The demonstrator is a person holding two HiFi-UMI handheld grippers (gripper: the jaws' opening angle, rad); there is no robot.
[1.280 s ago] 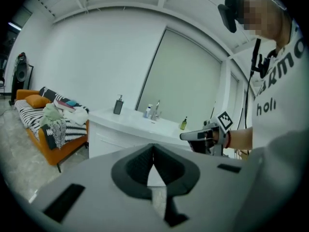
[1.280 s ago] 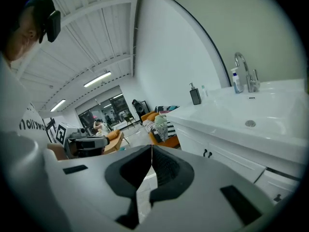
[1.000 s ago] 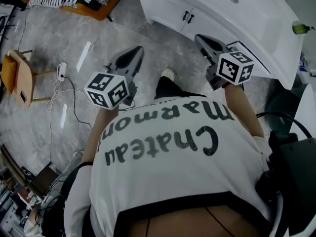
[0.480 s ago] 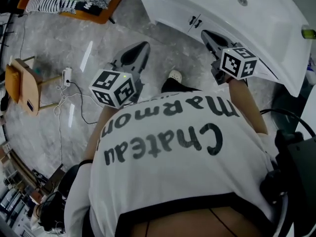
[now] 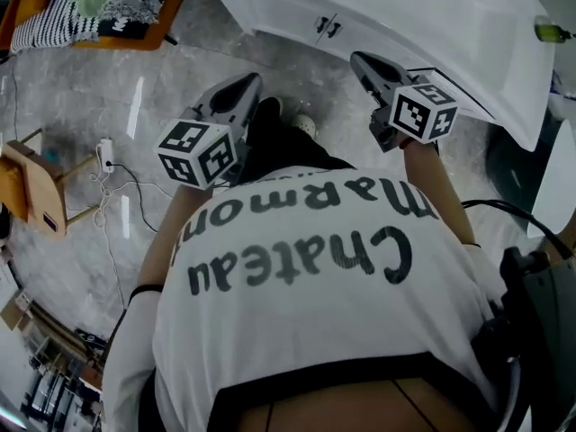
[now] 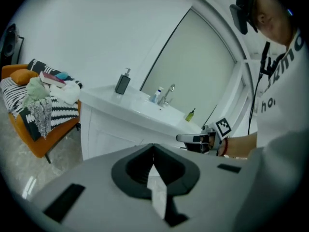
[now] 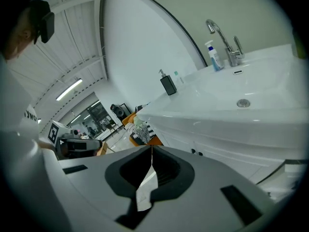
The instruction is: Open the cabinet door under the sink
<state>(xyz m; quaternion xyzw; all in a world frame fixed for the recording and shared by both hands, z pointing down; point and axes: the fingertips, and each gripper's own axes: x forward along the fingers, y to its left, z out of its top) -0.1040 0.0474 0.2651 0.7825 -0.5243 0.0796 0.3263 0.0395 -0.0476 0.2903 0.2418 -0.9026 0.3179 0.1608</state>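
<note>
The white vanity (image 5: 297, 12) under the sink stands at the top of the head view, and its cabinet doors carry a pair of small dark handles (image 5: 327, 27). These handles (image 7: 196, 152) also show in the right gripper view, below the basin. My left gripper (image 5: 249, 83) hangs over the floor in front of the cabinet, shut and empty, its jaws meeting at the tip (image 6: 153, 147). My right gripper (image 5: 360, 61) is shut and empty too, just below the counter edge and to the right of the handles. Neither gripper touches the cabinet.
An orange chair (image 5: 135, 30) heaped with striped cloth stands left of the vanity. A wooden stool (image 5: 31, 183) and a power strip with its cable (image 5: 106, 151) lie on the marble floor at left. A black soap dispenser (image 6: 122, 82) and a faucet (image 7: 223, 37) are on the counter.
Both grippers have moved closer to the vanity and a little lower. The person has stepped forward, and a dark trouser leg now shows between the grippers.
</note>
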